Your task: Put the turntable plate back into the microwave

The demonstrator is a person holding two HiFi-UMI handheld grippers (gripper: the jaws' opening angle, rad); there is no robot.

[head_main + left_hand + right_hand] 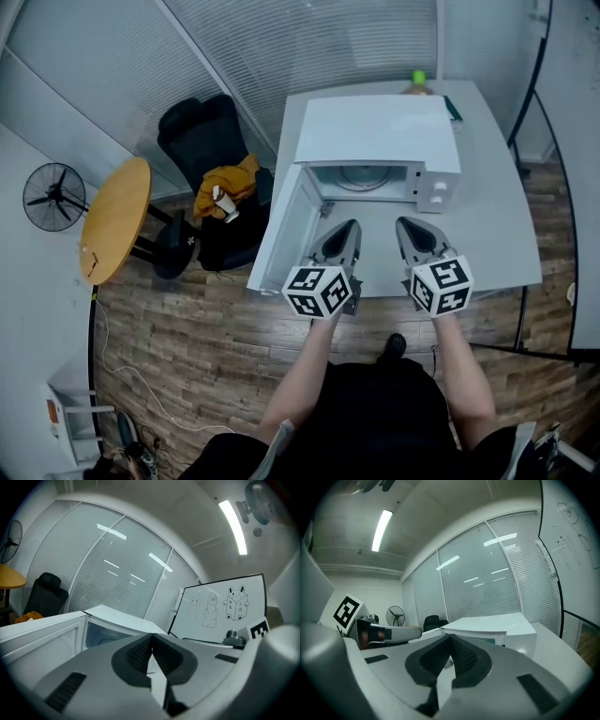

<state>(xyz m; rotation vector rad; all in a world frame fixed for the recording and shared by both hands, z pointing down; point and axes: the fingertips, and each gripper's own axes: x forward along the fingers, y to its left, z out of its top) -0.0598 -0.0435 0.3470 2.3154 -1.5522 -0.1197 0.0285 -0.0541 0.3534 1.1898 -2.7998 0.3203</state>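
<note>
Reading both claws as closed and empty. The left claw [348,227] and right claw [406,225] hang side by side just in front of the microwave [375,131], tips toward its open cavity. Each gripper view shows the pads pressed together with nothing between them. The door [286,230] is swung wide to the microwave's left.

Turntable plate [361,177]: we see a pale round disc lying flat on the microwave's cavity floor, its far part hidden under the microwave's top edge. Our read is that it's already inside. We can't tell from here whether it's seated on its drive or just resting off-centre.

Handling, our judgement only:
- It looks like glass, so stiff, heavy for its thickness and slick.
- It will likely chip or crack if knocked on a cavity wall or dropped.
- If it needs reseating, we'd take the rim nearest the microwave's opening, one claw either side of centre, pads well over the edge rather than a tip pinch.
- We'd keep it level, since a one-sided hold would probably let it droop and slide out.
- We'd close slowly and firmly.
- The left claw needs clearance from the door at the microwave's left.

The microwave sits on the white bench [497,216]. A green-capped bottle [418,79] stands behind the microwave, out of our way.
</note>
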